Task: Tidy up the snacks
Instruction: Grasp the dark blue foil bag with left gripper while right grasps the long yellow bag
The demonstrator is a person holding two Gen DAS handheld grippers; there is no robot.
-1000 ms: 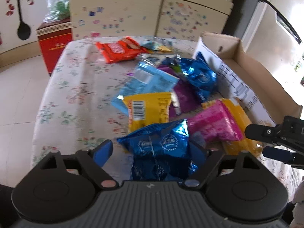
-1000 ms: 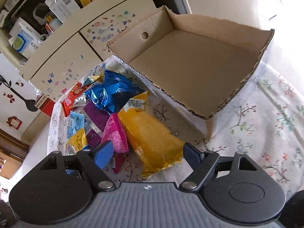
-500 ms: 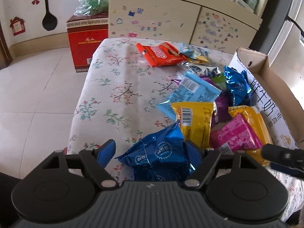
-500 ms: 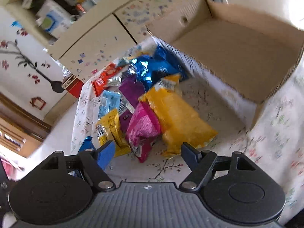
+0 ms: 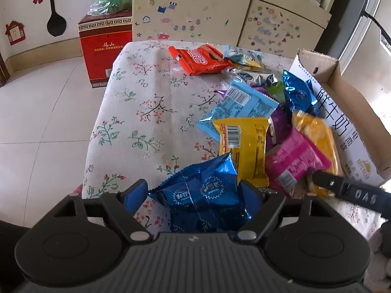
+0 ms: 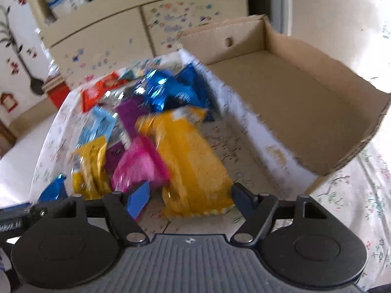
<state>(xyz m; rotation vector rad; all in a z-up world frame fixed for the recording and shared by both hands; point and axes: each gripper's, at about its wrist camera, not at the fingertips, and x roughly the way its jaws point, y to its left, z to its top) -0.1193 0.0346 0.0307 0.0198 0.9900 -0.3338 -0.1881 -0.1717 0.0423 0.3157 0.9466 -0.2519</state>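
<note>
A blue foil snack packet (image 5: 202, 193) sits between the fingers of my left gripper (image 5: 193, 190). Both pads touch it while the jaws are opening slightly. My right gripper (image 6: 190, 191) straddles a big orange packet (image 6: 188, 161) lying on the floral tablecloth. Its jaws are closing and the left pad is still clear of the packet. One right finger (image 5: 342, 190) shows beside the pink packet (image 5: 293, 163). An open cardboard box (image 6: 305, 102) with a bare floor stands to the right of the pile.
More packets lie heaped by the box: yellow (image 5: 242, 146), light blue (image 5: 242, 107), red (image 5: 200, 59), another blue foil one (image 5: 298, 92). The table's left edge (image 5: 97, 134) drops to tiled floor. A red carton (image 5: 105, 56) and a cabinet (image 5: 190, 17) stand behind.
My left gripper carried the blue packet left, away from the pile. The right gripper rolled level and moved in over the orange packet, and its jaws narrowed.
</note>
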